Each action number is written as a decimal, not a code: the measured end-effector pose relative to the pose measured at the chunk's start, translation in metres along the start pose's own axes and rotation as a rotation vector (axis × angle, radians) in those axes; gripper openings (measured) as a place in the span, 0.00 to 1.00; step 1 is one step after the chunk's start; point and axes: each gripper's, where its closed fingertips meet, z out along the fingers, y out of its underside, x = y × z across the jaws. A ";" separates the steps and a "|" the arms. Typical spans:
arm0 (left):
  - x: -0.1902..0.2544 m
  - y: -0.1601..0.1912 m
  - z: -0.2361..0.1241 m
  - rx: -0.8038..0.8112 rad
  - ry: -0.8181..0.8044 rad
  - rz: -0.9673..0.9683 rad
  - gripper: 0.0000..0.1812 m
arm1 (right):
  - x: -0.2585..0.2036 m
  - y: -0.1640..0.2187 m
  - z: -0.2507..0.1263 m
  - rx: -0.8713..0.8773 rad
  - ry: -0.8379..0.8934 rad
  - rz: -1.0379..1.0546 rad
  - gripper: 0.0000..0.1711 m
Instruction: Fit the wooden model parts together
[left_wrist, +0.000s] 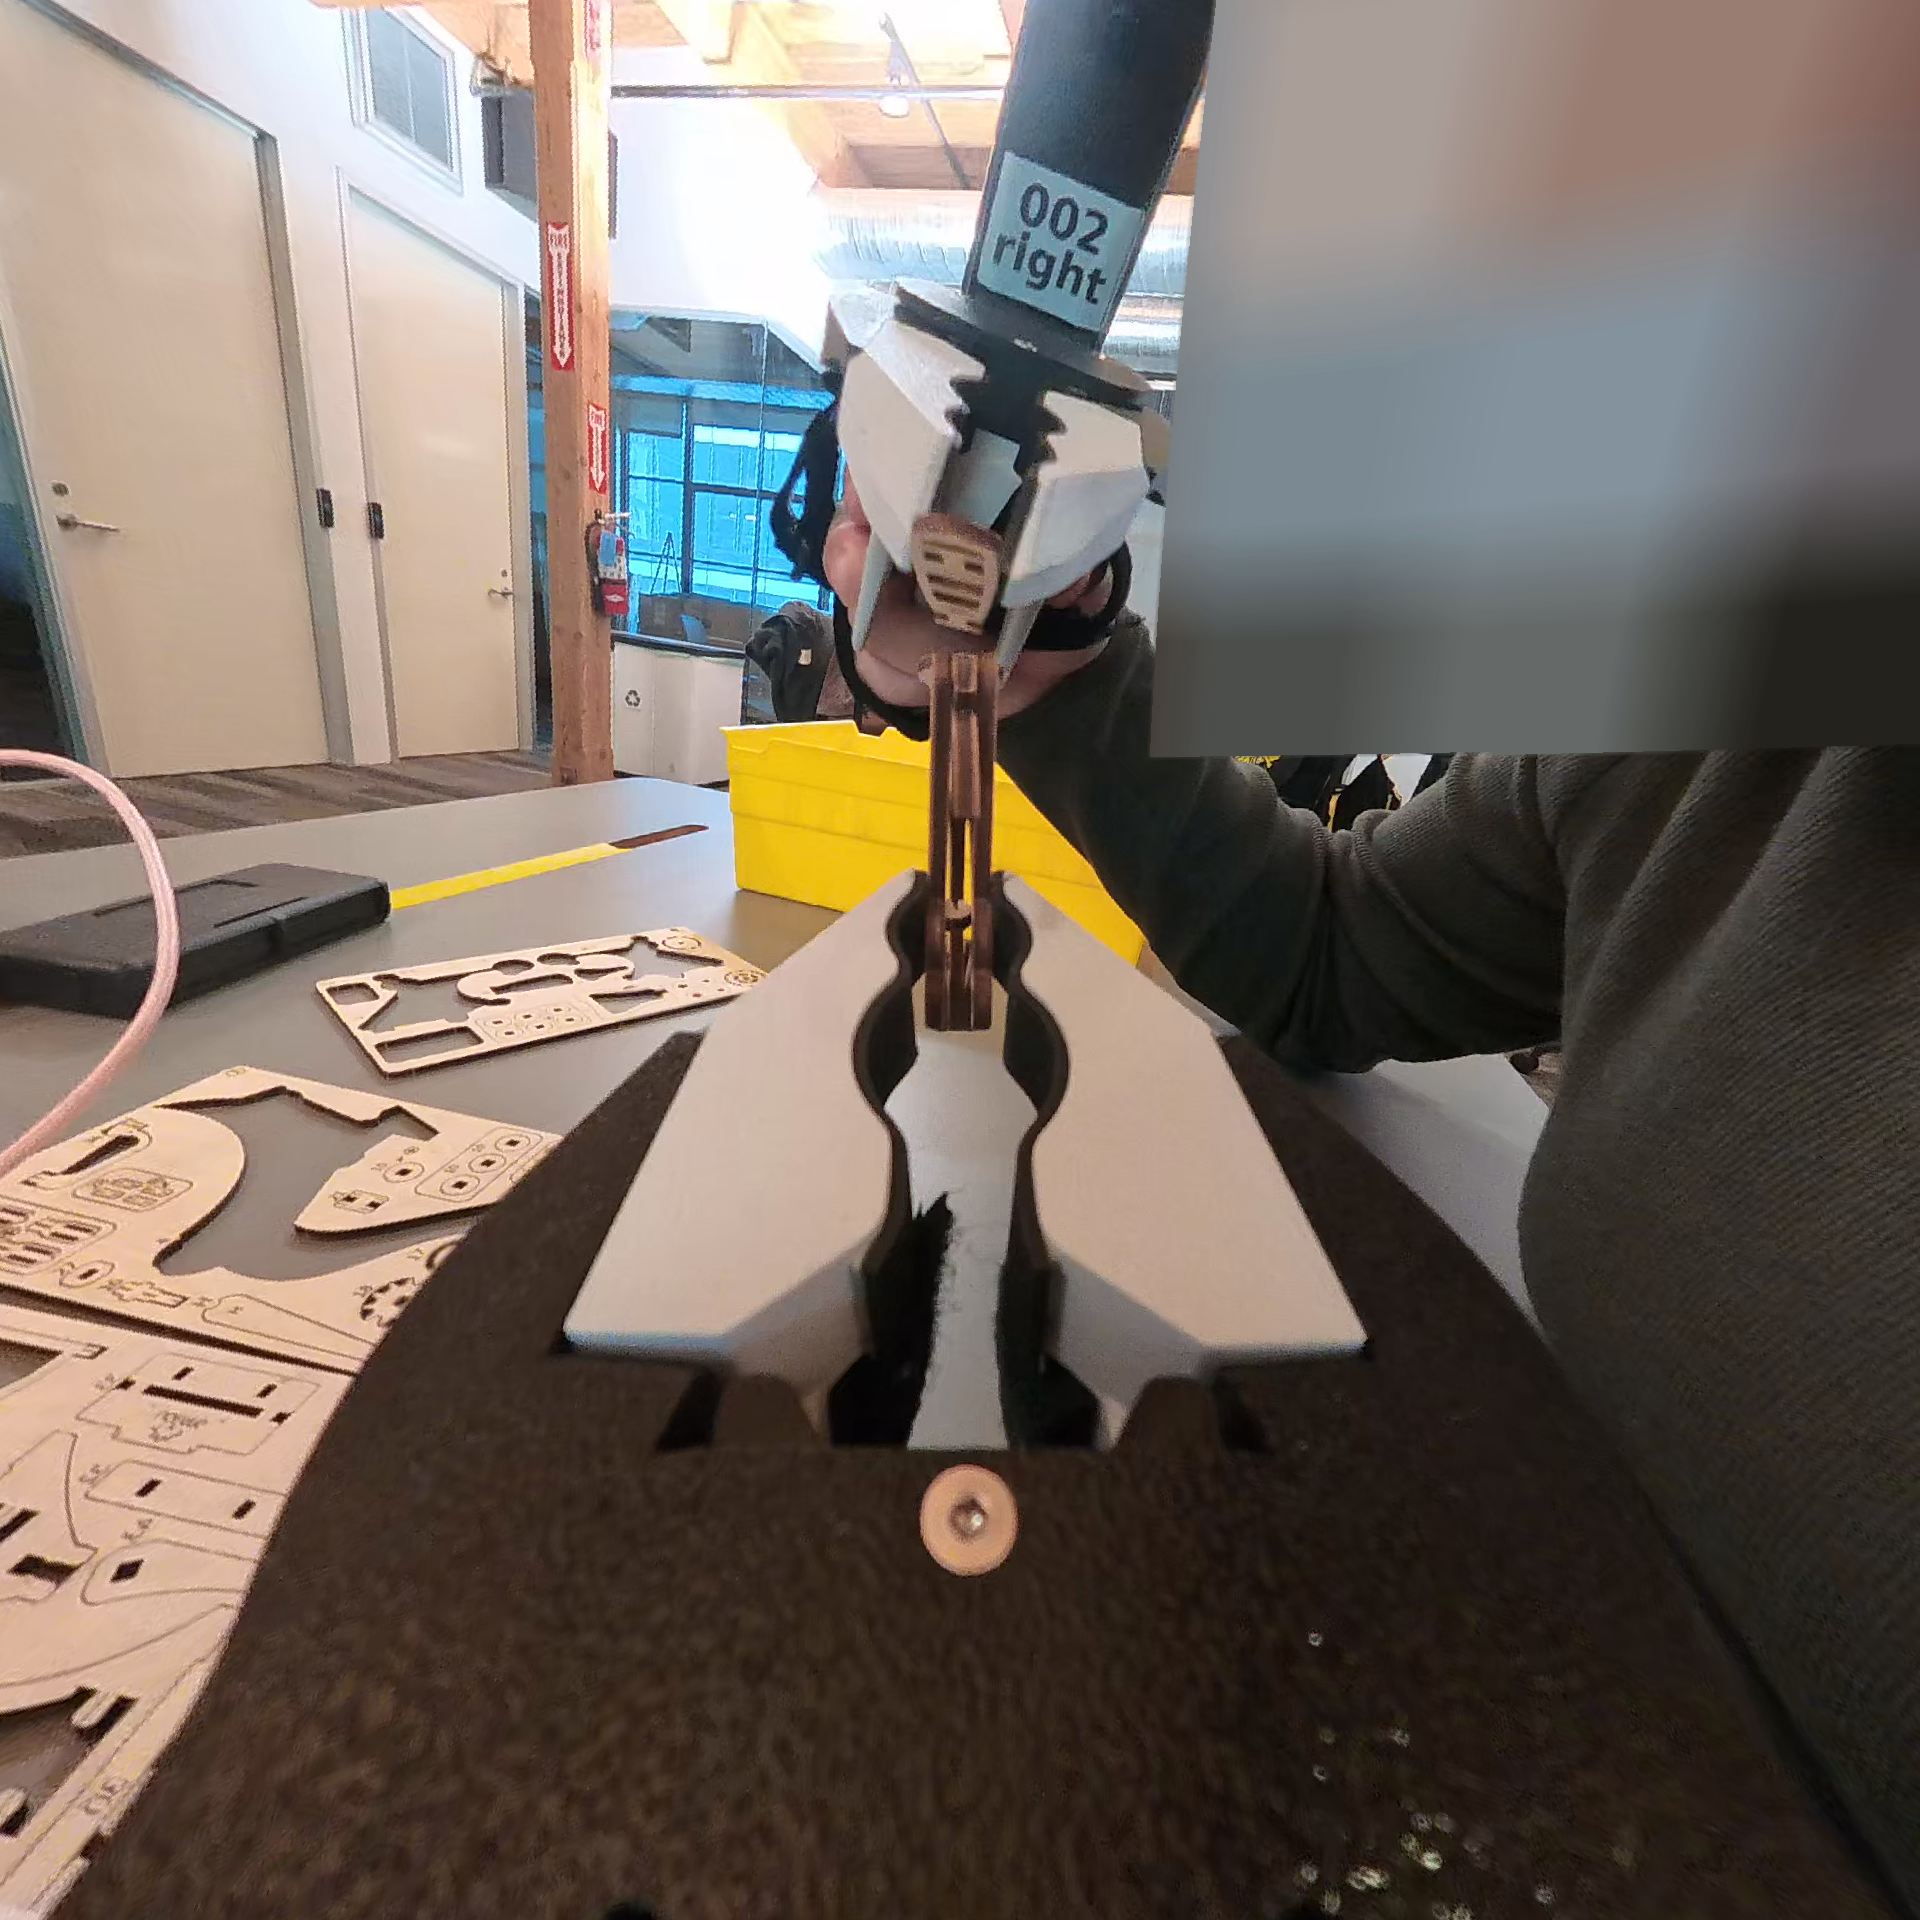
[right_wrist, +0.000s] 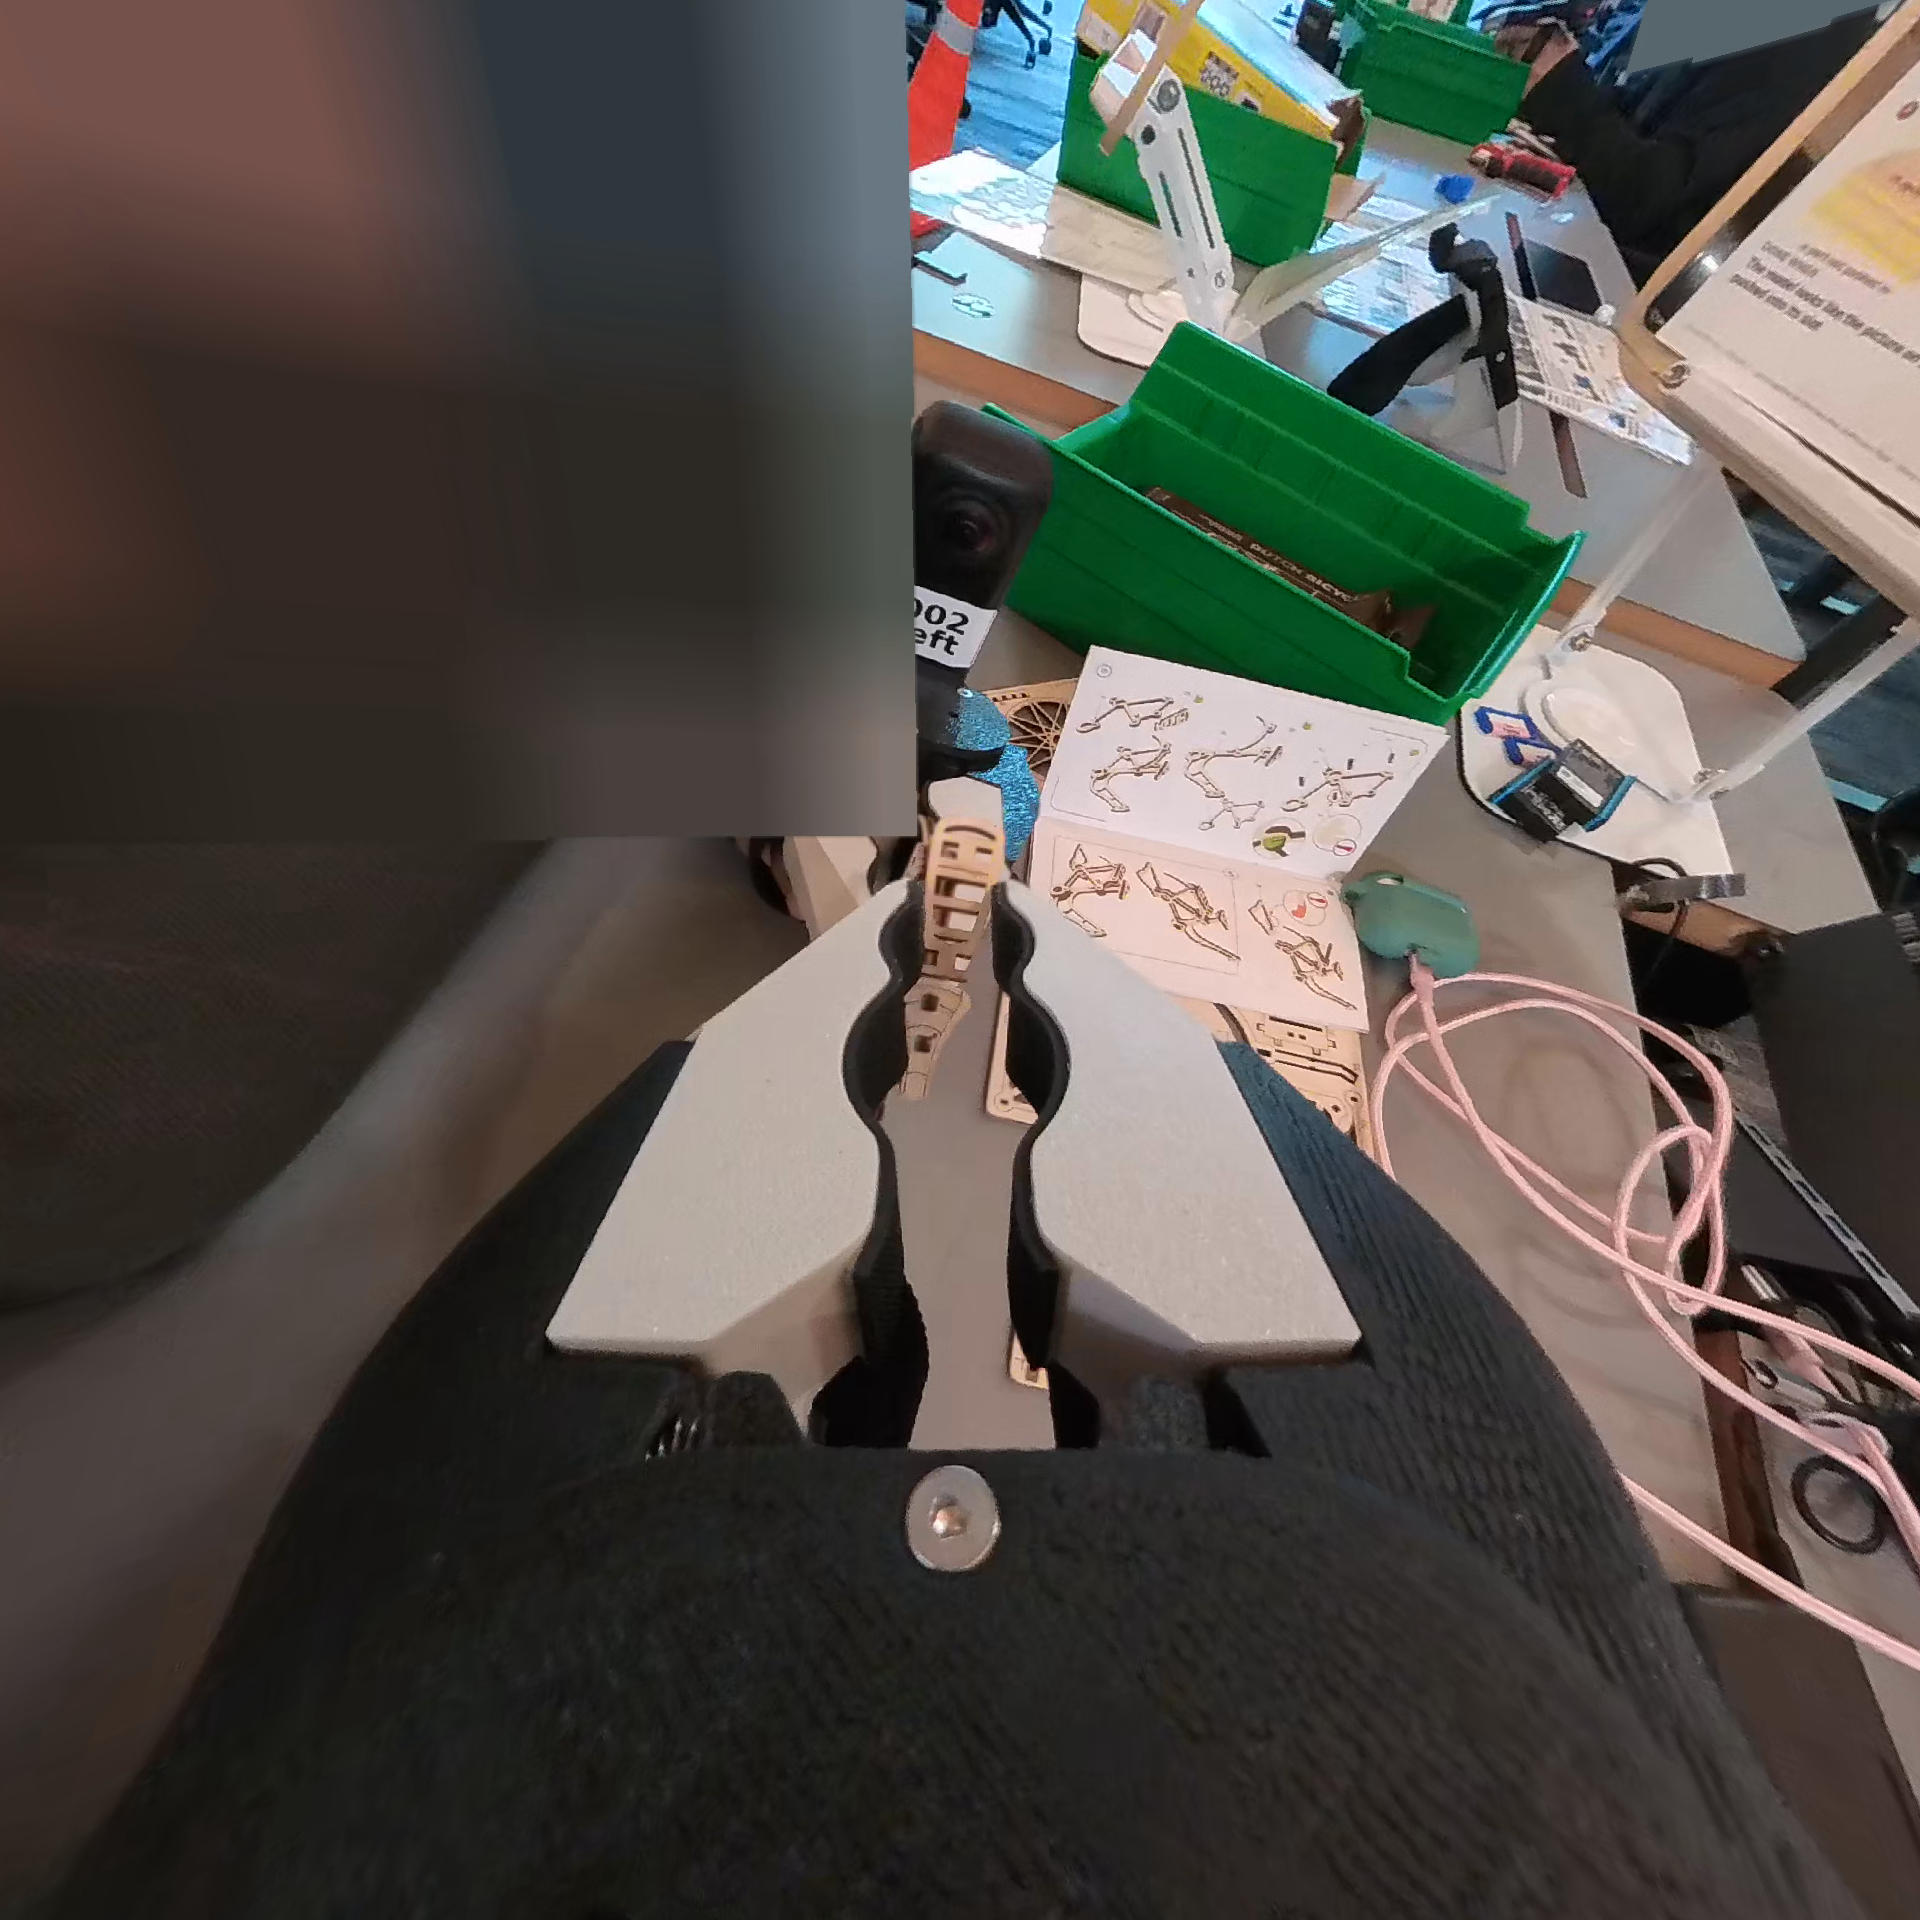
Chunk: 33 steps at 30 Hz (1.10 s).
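Observation:
In the left wrist view my left gripper (left_wrist: 958, 883) is shut on a dark brown wooden assembly (left_wrist: 958, 769), seen edge-on and standing up from the fingertips. Just above its top end, my right gripper (left_wrist: 948, 629) points down and is shut on a small light wooden slotted part (left_wrist: 958, 571). A narrow gap shows between the two pieces. In the right wrist view my right gripper (right_wrist: 953, 896) pinches the same light slotted part (right_wrist: 948, 935). The left gripper (right_wrist: 961, 795) shows just beyond it, partly hidden by a blurred patch.
Punched-out wooden sheets (left_wrist: 540, 987) (left_wrist: 208, 1195) lie on the grey table at left, near a black case (left_wrist: 187, 925) and a pink cable (left_wrist: 156, 935). A yellow bin (left_wrist: 862, 821) stands behind. An instruction sheet (right_wrist: 1216, 831), green bin (right_wrist: 1299, 540) and coiled pink cable (right_wrist: 1558, 1143) lie at right. The gap from one gripper's tips to the other's is roughly 5 centimetres.

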 end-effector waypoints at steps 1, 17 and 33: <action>0.000 0.000 0.000 0.003 0.002 0.004 0.04 | -0.001 0.000 0.001 -0.004 -0.002 -0.003 0.06; 0.006 0.003 0.001 -0.024 0.011 0.146 0.04 | -0.016 0.006 0.009 -0.054 -0.082 -0.007 0.06; 0.009 0.005 0.001 -0.033 0.021 0.192 0.04 | -0.022 0.009 0.009 -0.063 -0.122 -0.002 0.06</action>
